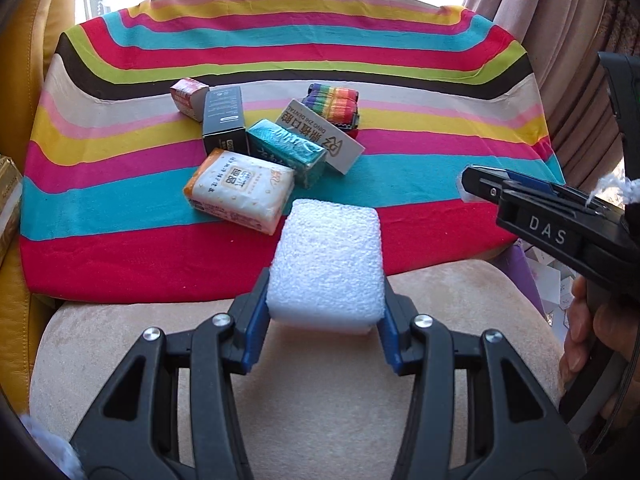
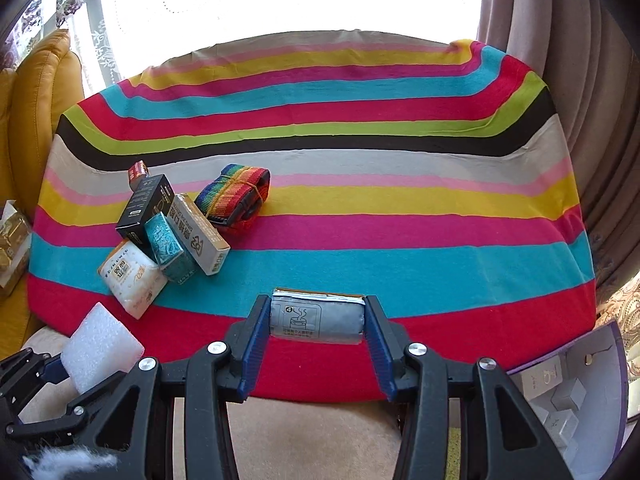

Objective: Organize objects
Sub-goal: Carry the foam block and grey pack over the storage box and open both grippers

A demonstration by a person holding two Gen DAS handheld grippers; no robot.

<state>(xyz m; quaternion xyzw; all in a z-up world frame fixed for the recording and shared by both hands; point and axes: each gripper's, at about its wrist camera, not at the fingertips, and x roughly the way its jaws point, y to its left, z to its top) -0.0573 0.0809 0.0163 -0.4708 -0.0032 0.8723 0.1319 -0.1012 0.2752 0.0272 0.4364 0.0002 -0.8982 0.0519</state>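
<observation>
Left gripper point(image 1: 326, 312) clamps white foam block point(image 1: 326, 264); right gripper point(image 2: 316, 336) clamps grey foil packet point(image 2: 316, 316). Both held above striped cloth-covered bench point(image 2: 400, 264), probably bound for the box cluster point(image 2: 172, 236) at left.

A home living room, from what I see.
Ahead of my tools lies a striped cloth point(image 2: 360, 236) over a beige cushioned seat point(image 1: 304, 364); a yellow leather sofa point(image 2: 44, 112) sits off to their left, heavy curtains point(image 2: 560, 40) to their right, a bright window beyond.
</observation>
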